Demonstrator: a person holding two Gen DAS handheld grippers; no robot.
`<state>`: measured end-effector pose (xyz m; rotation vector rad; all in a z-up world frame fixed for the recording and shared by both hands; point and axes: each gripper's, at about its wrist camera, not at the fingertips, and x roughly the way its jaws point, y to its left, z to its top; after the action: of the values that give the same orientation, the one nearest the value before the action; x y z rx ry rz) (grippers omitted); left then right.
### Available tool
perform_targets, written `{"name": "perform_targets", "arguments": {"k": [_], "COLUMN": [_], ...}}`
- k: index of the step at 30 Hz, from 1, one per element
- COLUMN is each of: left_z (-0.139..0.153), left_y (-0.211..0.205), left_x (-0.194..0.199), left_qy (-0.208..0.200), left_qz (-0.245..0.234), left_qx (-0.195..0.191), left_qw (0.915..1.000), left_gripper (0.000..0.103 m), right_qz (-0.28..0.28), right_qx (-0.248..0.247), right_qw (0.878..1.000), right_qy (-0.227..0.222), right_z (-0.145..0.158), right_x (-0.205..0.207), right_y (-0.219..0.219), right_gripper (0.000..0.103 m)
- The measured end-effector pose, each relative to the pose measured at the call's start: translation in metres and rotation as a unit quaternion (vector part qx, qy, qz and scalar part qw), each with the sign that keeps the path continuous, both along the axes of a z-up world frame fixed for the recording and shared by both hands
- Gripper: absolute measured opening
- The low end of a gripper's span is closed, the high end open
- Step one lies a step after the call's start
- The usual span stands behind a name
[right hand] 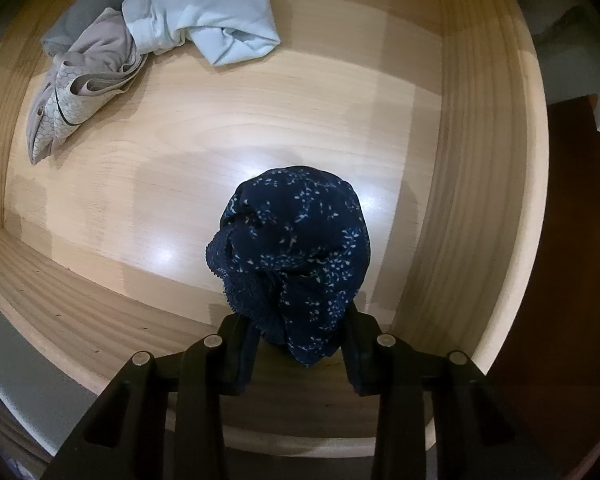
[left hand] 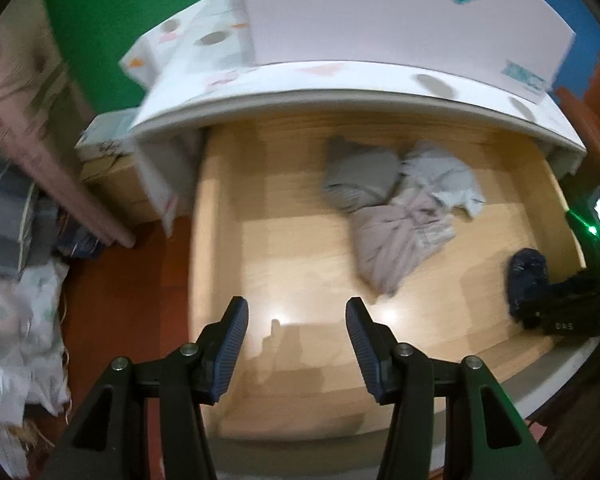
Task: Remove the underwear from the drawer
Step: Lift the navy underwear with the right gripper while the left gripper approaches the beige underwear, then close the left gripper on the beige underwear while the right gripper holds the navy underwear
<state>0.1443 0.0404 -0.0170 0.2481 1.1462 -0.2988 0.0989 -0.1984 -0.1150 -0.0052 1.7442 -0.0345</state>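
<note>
Right gripper (right hand: 300, 332) clamped on navy floral underwear (right hand: 296, 248), low inside wooden drawer (right hand: 480, 160).
Left gripper (left hand: 297, 320) part open, empty, above drawer floor; pale underwear pile (left hand: 396, 208) at back.

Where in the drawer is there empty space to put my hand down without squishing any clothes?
Free: the bare wood of the drawer in front of the left gripper, between the left wall and the clothes. Also the middle strip between the pale clothes pile and the dark blue underwear. Crowded: the far corner with that pile, and where the right gripper holds the blue pair.
</note>
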Motion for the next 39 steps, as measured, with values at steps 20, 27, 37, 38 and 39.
{"name": "perform_targets", "arguments": {"k": [20, 27, 37, 38, 39], "left_z": [-0.034, -0.043, -0.061, -0.061, -0.062], "left_y": [-0.089, -0.104, -0.116, -0.116, -0.116], "left_x": [0.036, 0.056, 0.068, 0.069, 0.070], "left_qy": [0.083, 0.101, 0.114, 0.115, 0.118], "left_qz": [-0.090, -0.079, -0.073, -0.072, -0.070], "left_qx": [-0.017, -0.010, 0.012, 0.012, 0.013], "left_qw": [0.9923, 0.9917, 0.9907, 0.9907, 0.9904], "left_gripper": [0.052, 0.052, 0.062, 0.063, 0.063], "right_qz": [0.003, 0.003, 0.004, 0.004, 0.003], "right_qx": [0.003, 0.003, 0.002, 0.002, 0.002], "right_qw": [1.000, 1.000, 1.000, 1.000, 1.000], "right_qy": [0.001, 0.001, 0.000, 0.000, 0.000], "right_z": [0.009, 0.010, 0.012, 0.012, 0.013], "right_x": [0.007, 0.008, 0.007, 0.007, 0.007], "right_y": [-0.007, -0.005, -0.004, -0.004, -0.004], "right_gripper": [0.033, 0.033, 0.033, 0.033, 0.033]}}
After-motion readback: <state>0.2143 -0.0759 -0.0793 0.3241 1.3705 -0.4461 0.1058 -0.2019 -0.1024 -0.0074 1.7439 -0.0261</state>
